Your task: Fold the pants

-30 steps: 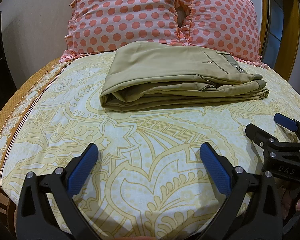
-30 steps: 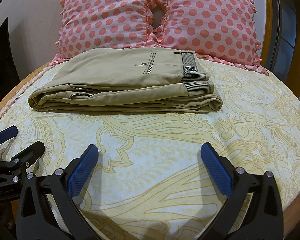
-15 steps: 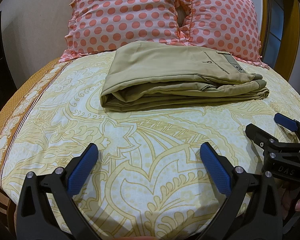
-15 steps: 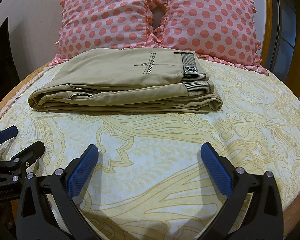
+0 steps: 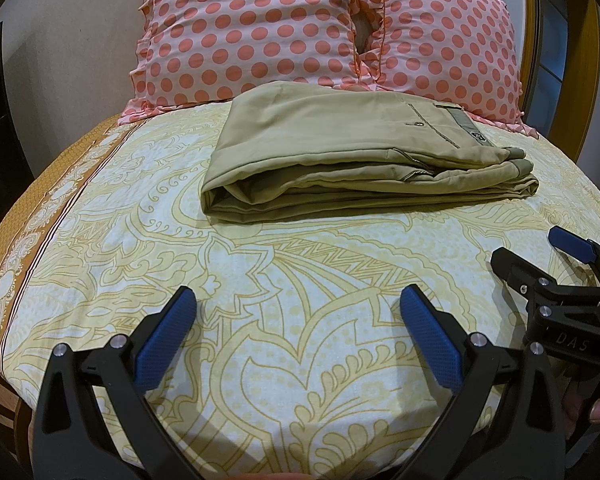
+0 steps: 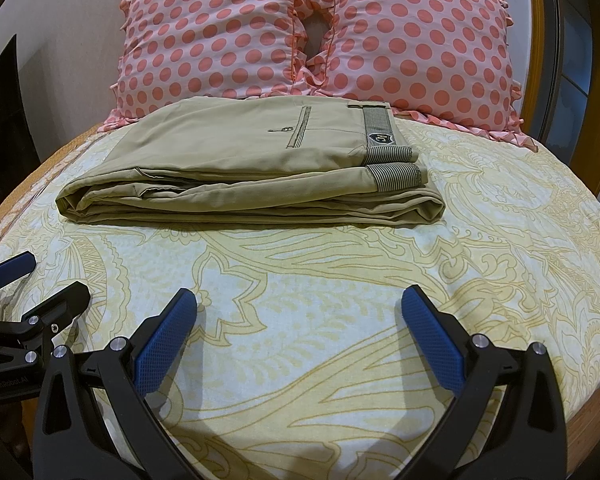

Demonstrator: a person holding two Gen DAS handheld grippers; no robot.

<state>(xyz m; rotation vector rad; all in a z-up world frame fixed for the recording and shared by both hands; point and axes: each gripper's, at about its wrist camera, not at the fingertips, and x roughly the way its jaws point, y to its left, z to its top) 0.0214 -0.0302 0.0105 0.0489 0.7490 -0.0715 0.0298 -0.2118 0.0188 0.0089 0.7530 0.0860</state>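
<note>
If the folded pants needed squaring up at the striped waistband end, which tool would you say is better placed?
Right, probably. The right tool hangs open nearer the waistband end of the pants; the left tool, also open, faces their folded end.

A bed covered by a cream sheet with a yellow paisley print and an ochre border at the left. Two pink pillows with coral polka dots lean against a plain pale wall at the far end. A wooden frame stands at far right.
</note>
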